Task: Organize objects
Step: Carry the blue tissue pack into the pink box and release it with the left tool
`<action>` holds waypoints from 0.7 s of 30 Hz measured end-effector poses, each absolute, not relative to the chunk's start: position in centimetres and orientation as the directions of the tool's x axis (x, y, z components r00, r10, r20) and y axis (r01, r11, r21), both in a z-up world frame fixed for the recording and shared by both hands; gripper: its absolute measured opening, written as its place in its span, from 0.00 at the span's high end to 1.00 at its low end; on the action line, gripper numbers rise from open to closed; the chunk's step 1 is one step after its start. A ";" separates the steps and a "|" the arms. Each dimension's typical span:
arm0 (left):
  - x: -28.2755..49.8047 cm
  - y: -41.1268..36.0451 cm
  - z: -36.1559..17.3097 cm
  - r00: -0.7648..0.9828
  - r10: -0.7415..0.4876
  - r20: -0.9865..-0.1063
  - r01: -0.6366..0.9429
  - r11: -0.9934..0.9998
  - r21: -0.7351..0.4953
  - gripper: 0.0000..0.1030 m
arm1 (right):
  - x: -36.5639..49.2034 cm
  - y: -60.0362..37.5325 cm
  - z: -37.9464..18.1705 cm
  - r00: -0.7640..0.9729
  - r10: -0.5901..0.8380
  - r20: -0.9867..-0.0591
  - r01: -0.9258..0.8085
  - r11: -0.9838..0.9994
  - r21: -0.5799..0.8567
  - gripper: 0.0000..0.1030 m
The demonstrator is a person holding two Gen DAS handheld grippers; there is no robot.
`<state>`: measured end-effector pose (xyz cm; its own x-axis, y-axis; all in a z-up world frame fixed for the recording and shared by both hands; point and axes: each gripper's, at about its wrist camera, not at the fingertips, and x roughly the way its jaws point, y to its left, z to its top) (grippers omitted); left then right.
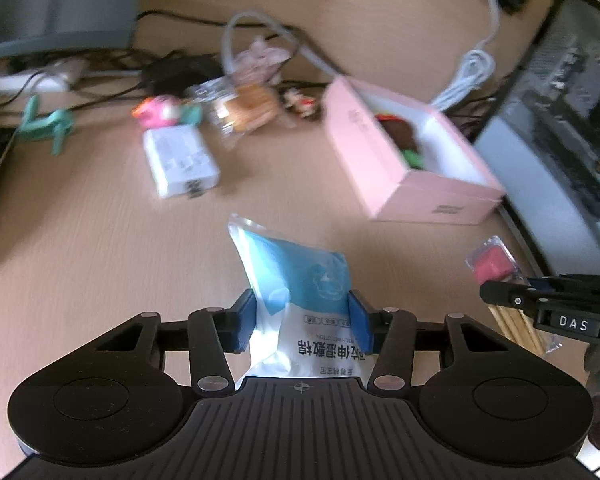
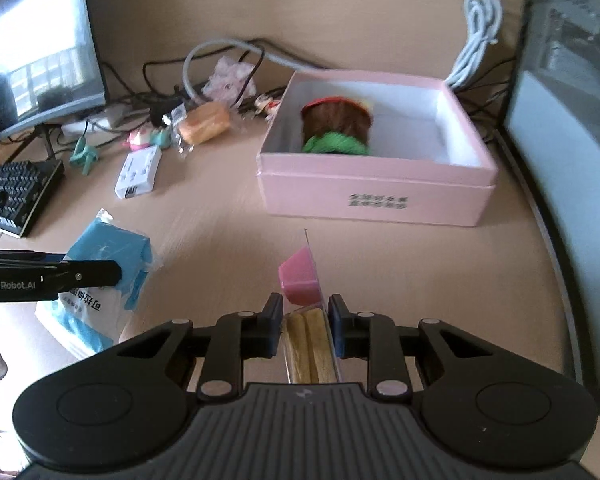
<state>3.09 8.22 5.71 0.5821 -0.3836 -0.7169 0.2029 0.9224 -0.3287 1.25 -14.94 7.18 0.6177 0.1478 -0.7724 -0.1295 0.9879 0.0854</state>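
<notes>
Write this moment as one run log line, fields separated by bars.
left gripper: shut on blue-white soft packet | right gripper: shut on clear snack pack | pink open box: holds doll

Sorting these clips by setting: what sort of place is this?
Most likely a home or office computer desk: a black keyboard and a monitor sit on the wooden desktop, with tangled cables and a power strip behind.

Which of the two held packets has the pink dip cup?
The biscuit-stick snack pack in the right gripper. The left gripper holds a blue-and-white cotton pad pouch, soft and without any cup.
</notes>
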 end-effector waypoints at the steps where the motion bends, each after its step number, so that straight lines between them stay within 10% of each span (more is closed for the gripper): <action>1: 3.3 8.0 6.4 0.582 -0.408 -0.703 0.225 0.912 -0.343 0.50 | 0.8 -15.5 7.8 0.632 0.139 -0.762 -0.122 0.989 0.079 0.77; 11: 12.8 -2.8 15.9 0.620 -0.573 -0.536 0.409 0.819 -0.402 0.49 | -1.7 -20.3 10.0 0.711 0.100 -0.696 -0.041 0.994 0.101 0.77; 21: 22.0 -14.0 6.4 0.643 -0.365 -0.673 0.331 0.925 -0.185 0.48 | -2.6 -22.2 8.8 0.723 0.069 -0.687 -0.045 0.998 0.052 0.77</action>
<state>21.96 -14.04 6.37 0.6433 -0.3648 -0.6731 0.3313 0.9252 -0.1848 -2.56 -22.17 8.84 0.7230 0.0687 -0.6875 -0.0453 0.9976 0.0520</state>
